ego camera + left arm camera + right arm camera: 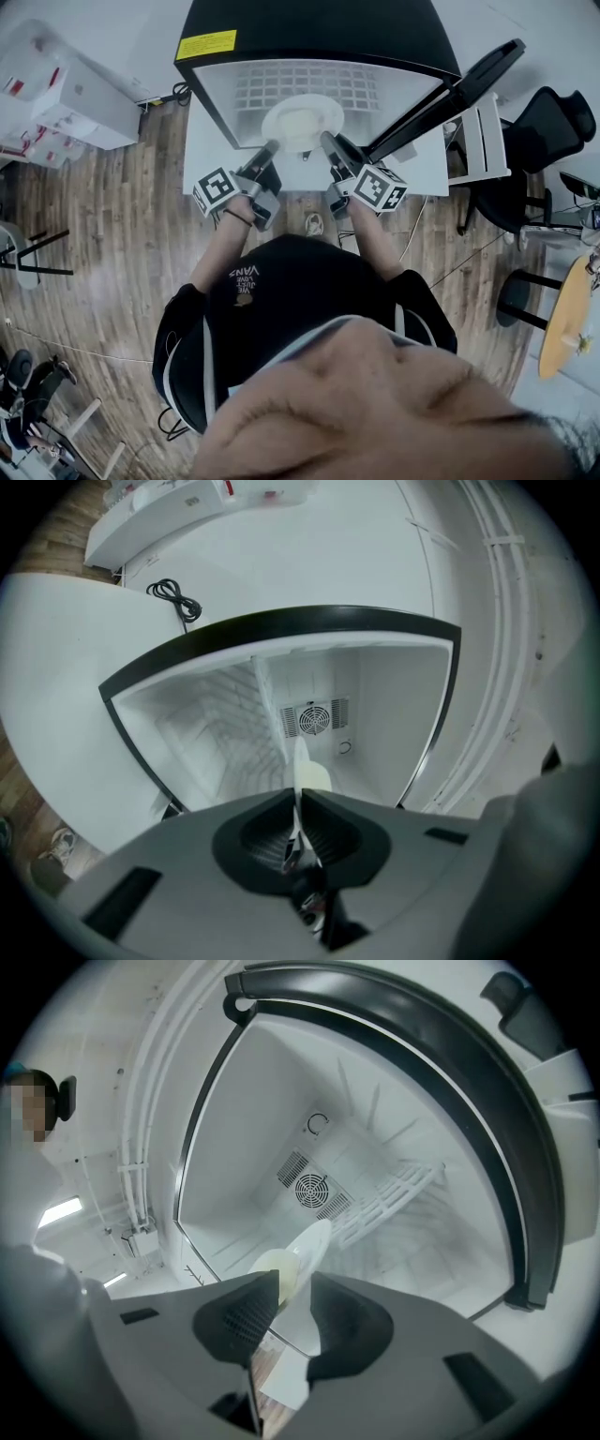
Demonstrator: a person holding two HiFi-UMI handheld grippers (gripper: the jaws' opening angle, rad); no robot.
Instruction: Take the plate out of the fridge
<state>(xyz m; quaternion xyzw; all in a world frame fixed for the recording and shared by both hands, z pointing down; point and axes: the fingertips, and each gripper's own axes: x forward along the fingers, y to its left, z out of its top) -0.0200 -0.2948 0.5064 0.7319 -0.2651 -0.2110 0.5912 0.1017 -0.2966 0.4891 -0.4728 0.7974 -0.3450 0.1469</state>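
Note:
A white plate (302, 122) with something pale yellow on it is at the mouth of the open fridge (309, 28), level with its front edge. My left gripper (272, 146) is shut on the plate's left rim. My right gripper (326, 141) grips the right rim. In the left gripper view the plate (305, 769) shows edge-on, pinched tight between the dark pads of the left gripper (297, 801). In the right gripper view the plate (307, 1241) runs slanted between the pads of the right gripper (292, 1286), which stand a little apart around it.
The fridge door (469, 80) swings open to the right, with a white door shelf (478, 141). Inside are a wire rack (300, 86) and a rear fan (314, 719). White boxes (66, 94) lie left; a black chair (548, 122) and a round table (567, 314) stand right.

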